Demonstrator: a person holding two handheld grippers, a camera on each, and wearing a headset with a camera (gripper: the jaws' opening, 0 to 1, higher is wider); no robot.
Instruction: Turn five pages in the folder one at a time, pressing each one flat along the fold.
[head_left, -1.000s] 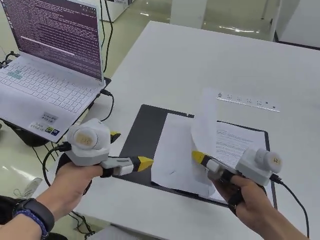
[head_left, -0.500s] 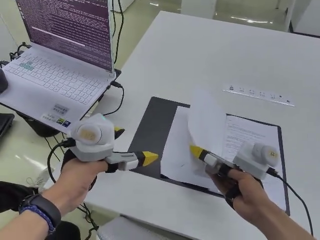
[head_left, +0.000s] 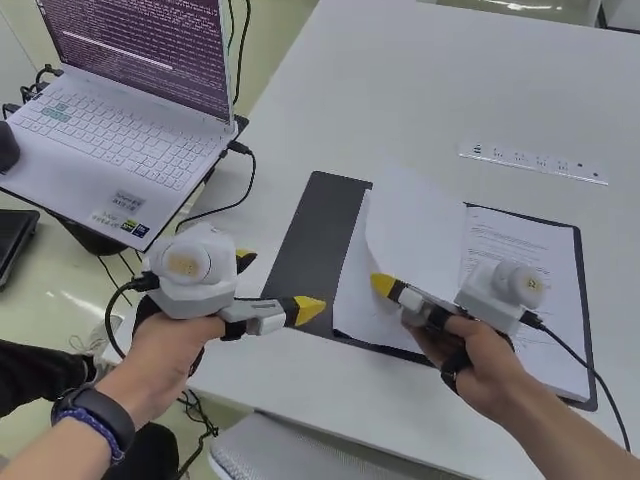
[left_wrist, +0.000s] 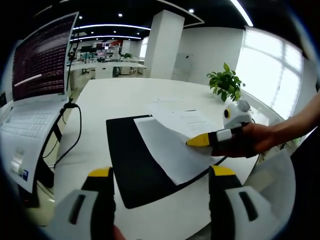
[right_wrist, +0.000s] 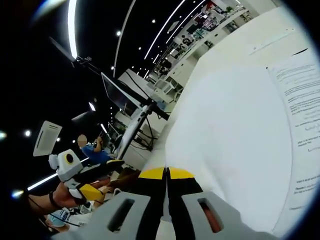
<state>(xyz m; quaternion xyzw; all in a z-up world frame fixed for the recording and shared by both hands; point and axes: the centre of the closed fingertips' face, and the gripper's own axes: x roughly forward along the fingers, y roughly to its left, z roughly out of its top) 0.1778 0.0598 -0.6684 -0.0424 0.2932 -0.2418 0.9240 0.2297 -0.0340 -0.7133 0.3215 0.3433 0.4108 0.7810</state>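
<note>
Two claws were at the near edge of the black folder (head_left: 318, 232), which lay open on the white table (head_left: 430, 80). The right claw (right_wrist: 166, 174) had its jaws pressed together on the lower edge of a blank white page (right_wrist: 225, 125), and held it raised off the stack so that it curved up and away from the claw's tips. Beyond and to the right of that claw lay the printed sheet (right_wrist: 300, 115) on the folder's right half, flat and uncovered.

The left claw (left_wrist: 160, 172) had its jaws wide apart and gripped nothing. It hung above the near edge of the folder's bare left cover, which spread out just ahead of its tips. Across from it, at its right, the right claw's yellow tip pointed inward, with the lifted page between the two claws. Each claw was held in a person's hand.

Some way off to the left of the left claw stood an open laptop (head_left: 120, 110) with text on its screen, and a black cable (head_left: 222, 208) ran from its side toward the folder. Far beyond the right claw a white power strip (head_left: 535, 162) lay flat on the table.
</note>
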